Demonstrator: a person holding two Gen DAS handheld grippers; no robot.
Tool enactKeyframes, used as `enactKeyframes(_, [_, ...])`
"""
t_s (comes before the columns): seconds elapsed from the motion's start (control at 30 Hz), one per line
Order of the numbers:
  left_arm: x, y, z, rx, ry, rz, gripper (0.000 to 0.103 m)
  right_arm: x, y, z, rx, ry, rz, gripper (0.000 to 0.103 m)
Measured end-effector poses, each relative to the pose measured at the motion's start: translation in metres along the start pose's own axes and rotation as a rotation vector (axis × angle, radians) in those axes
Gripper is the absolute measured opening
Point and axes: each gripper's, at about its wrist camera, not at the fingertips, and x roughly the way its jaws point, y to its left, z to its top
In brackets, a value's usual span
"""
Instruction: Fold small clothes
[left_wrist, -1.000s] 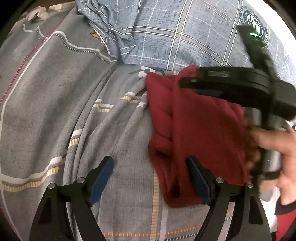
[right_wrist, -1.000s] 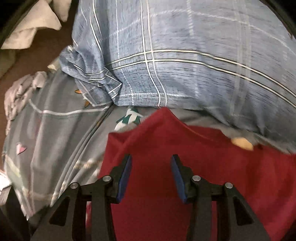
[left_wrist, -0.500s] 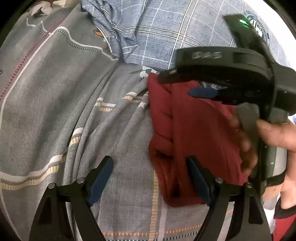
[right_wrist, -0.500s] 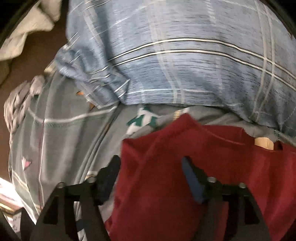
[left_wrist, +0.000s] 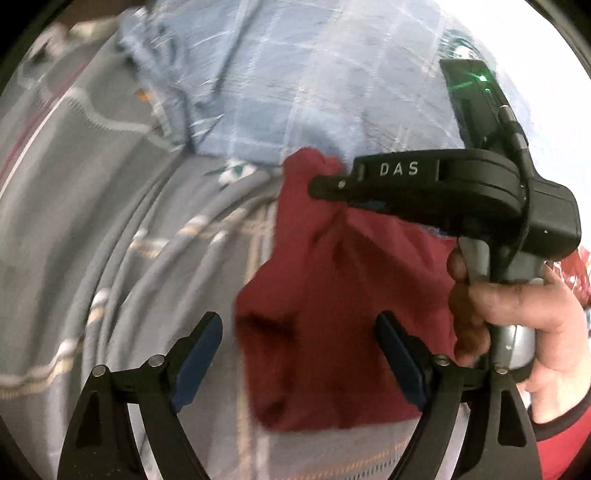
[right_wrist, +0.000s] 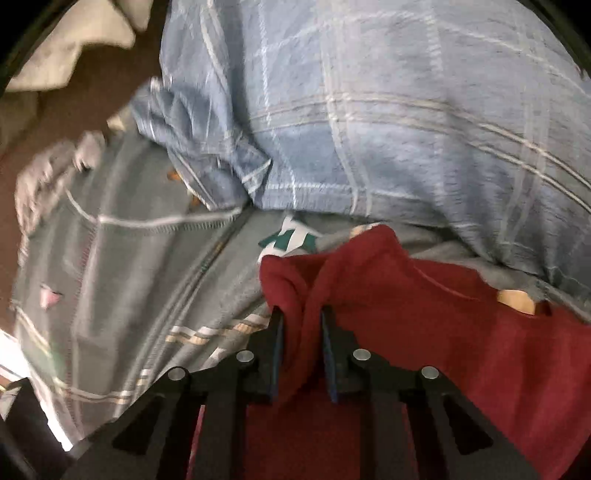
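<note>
right hand-held gripper (right_wrist: 301, 325) has just closed w/ its jaws pinched on a bunched corner of the red garment (right_wrist: 424, 332), which lies on the grey patterned bedsheet (right_wrist: 129, 295) just below the blue plaid pillow (right_wrist: 388, 110), left hand-held gripper (left_wrist: 295, 350) hangs wide apart over its near edge, gripping nothing.

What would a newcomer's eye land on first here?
The dark red cloth garment, vivid against the grey patterned bedsheet. The right gripper, its jaws just closed, pinches a raised fold of it. The left gripper stands open at its near edge; a blue checked pillow lies behind.
</note>
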Motion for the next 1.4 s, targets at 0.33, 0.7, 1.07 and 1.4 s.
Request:
enactKeyframes(0.33, [0.009, 0.021, 0.003, -0.092, -0.005, -0.062, 0.028, -0.004, -0.010, -0.002, 0.081, 0.008, 0.043, 0.029])
enactKeyframes(0.7, [0.007, 0.004, 0.000, -0.003, -0.029, -0.025, 0.027, 0.038, 0.023, 0.008, 0.012, 0.127, 0.019, 0.077])
enactKeyframes(1.07, [-0.002, -0.017, -0.003, 0.033, -0.024, -0.038, 0.025, -0.007, -0.033, -0.013, 0.154, -0.004, 0.146, 0.019])
enactKeyframes(1.4, [-0.035, -0.128, -0.001, 0.198, -0.056, -0.198, 0.021, -0.129, -0.078, -0.020, 0.112, -0.146, 0.103, 0.018])
